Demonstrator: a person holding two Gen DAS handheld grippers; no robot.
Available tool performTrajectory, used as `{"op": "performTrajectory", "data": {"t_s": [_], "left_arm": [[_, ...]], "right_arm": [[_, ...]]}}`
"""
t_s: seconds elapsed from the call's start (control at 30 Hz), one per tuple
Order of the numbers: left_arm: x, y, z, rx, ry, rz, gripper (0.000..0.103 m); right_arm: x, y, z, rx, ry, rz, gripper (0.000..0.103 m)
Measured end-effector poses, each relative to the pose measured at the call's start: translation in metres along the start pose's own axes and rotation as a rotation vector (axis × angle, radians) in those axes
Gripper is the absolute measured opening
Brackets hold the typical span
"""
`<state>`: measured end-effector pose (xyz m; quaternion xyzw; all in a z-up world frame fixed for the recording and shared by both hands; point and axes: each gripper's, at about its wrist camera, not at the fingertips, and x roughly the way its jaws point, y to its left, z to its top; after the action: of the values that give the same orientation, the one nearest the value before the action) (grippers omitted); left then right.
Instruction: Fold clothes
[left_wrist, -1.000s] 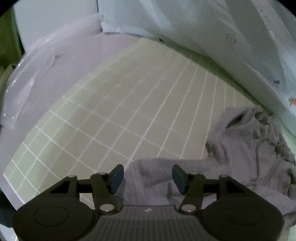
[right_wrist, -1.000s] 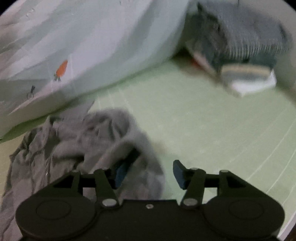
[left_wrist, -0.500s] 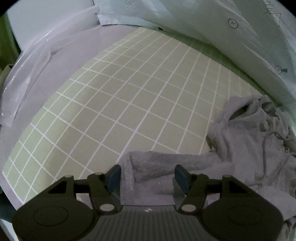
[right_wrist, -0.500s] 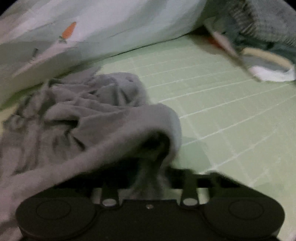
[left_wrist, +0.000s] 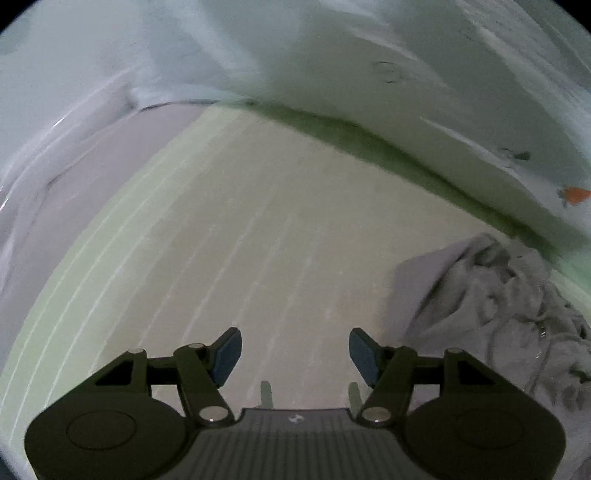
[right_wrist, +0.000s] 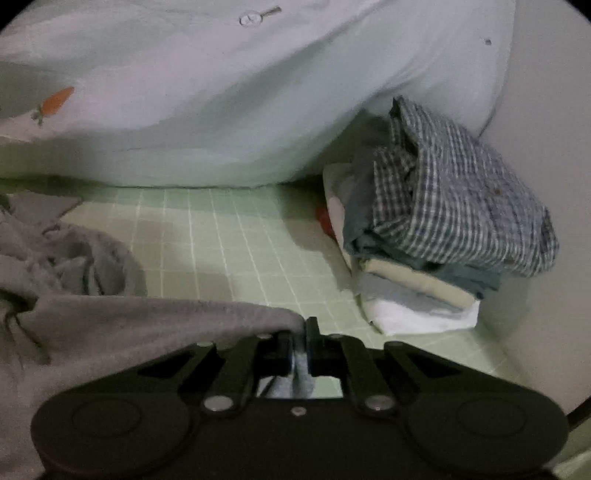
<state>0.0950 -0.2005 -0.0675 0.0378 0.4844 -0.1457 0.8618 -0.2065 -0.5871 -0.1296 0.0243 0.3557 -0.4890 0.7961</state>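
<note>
A crumpled grey fleece hoodie (right_wrist: 110, 317) lies on the green checked mat (right_wrist: 229, 243). My right gripper (right_wrist: 300, 341) is shut on an edge of the hoodie and holds it stretched out to the left. The hoodie also shows at the right of the left wrist view (left_wrist: 491, 317). My left gripper (left_wrist: 295, 354) is open and empty over the bare mat (left_wrist: 258, 229), left of the hoodie. That view is blurred.
A stack of folded clothes (right_wrist: 436, 243) topped by a checked shirt stands at the right by the wall. A pale blue quilt with carrot prints (right_wrist: 221, 103) lies along the back of the mat and shows in the left wrist view (left_wrist: 406, 74).
My right gripper closed on the hoodie's edge and pulled it right, toward the folded stack. My left gripper moved off the hoodie's sleeve and now has only mat between its fingers.
</note>
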Motion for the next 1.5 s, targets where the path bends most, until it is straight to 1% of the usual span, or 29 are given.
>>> {"op": "performTrajectory", "data": {"t_s": [0.1,0.17,0.23,0.27,0.37,0.43,0.47,0.5,0.53,0.57,0.6,0.63,0.73,0.8,0.87,0.9,0.97,1.13,1.2,1.27,1.33,1.37,1.4,1.43,1.47,1.5], "left_arm": [[0.022,-0.031,0.025,0.067,-0.006,-0.051,0.071],[0.037,-0.053,0.041,0.105,0.004,-0.078,0.071],[0.053,-0.078,0.056,0.165,0.01,-0.145,0.073],[0.06,-0.091,0.061,0.204,0.013,-0.17,0.074],[0.088,-0.136,0.074,0.316,0.03,-0.178,0.074],[0.104,-0.155,0.078,0.347,0.047,-0.189,0.074],[0.113,-0.163,0.08,0.346,0.069,-0.198,0.074],[0.122,-0.17,0.081,0.345,0.091,-0.207,0.071],[0.129,-0.174,0.082,0.331,0.118,-0.207,0.054],[0.135,-0.176,0.082,0.309,0.137,-0.193,0.04],[0.138,-0.176,0.082,0.294,0.151,-0.169,0.016],[0.139,-0.172,0.081,0.277,0.152,-0.154,0.012],[0.126,-0.145,0.082,0.186,0.111,-0.173,0.01],[0.111,-0.122,0.086,0.161,0.058,-0.11,0.01],[0.093,-0.09,0.089,0.13,-0.006,-0.02,0.009],[0.085,-0.072,0.092,0.1,-0.028,0.012,0.009],[0.068,-0.027,0.095,0.008,-0.062,0.082,0.009],[0.036,0.082,0.078,-0.248,-0.092,0.219,0.009],[0.027,0.108,0.063,-0.289,-0.097,0.294,0.009],[0.019,0.129,0.045,-0.34,-0.085,0.325,0.009],[0.012,0.137,0.028,-0.358,-0.061,0.331,0.015],[0.006,0.134,0.02,-0.352,-0.064,0.314,0.017],[0.001,0.132,0.013,-0.345,-0.066,0.297,0.026],[-0.005,0.13,0.006,-0.339,-0.069,0.28,0.037],[-0.011,0.127,-0.002,-0.332,-0.072,0.263,0.043],[-0.017,0.125,-0.009,-0.325,-0.074,0.246,0.052]], "right_arm": [[0.017,-0.004,-0.008,0.149,0.07,0.007,0.009],[0.027,-0.004,-0.012,0.222,0.12,-0.007,0.009],[0.029,-0.002,-0.015,0.278,0.152,-0.006,0.01],[0.03,0.0,-0.017,0.285,0.159,-0.004,0.01],[0.033,0.004,-0.022,0.262,0.189,-0.028,0.01],[0.036,0.002,-0.025,0.265,0.214,-0.039,0.01],[0.036,0.0,-0.026,0.272,0.223,-0.042,0.011],[0.037,-0.001,-0.026,0.273,0.229,-0.046,0.013],[0.038,-0.001,-0.026,0.271,0.234,-0.051,0.017],[0.038,-0.002,-0.026,0.269,0.239,-0.056,0.018],[0.039,-0.003,-0.025,0.268,0.241,-0.057,0.018],[0.04,-0.003,-0.024,0.265,0.241,-0.056,0.018],[0.041,-0.002,-0.021,0.259,0.237,-0.048,0.018],[0.041,-0.001,-0.019,0.258,0.234,-0.04,0.018],[0.04,0.0,-0.019,0.259,0.23,-0.03,0.018],[0.038,0.001,-0.019,0.26,0.226,-0.024,0.018],[0.035,0.004,-0.019,0.261,0.219,-0.011,0.018],[0.018,0.011,-0.019,0.263,0.193,0.045,0.018],[0.01,0.014,-0.019,0.286,0.19,0.094,0.02],[0.001,0.017,-0.02,0.307,0.189,0.145,0.026],[-0.009,0.021,-0.023,0.316,0.184,0.189,0.04],[-0.015,0.023,-0.026,0.317,0.181,0.207,0.043],[-0.02,0.025,-0.028,0.318,0.18,0.223,0.05],[-0.025,0.028,-0.031,0.319,0.184,0.236,0.055],[-0.029,0.03,-0.035,0.32,0.188,0.249,0.058],[-0.033,0.032,-0.038,0.323,0.194,0.261,0.062]]}}
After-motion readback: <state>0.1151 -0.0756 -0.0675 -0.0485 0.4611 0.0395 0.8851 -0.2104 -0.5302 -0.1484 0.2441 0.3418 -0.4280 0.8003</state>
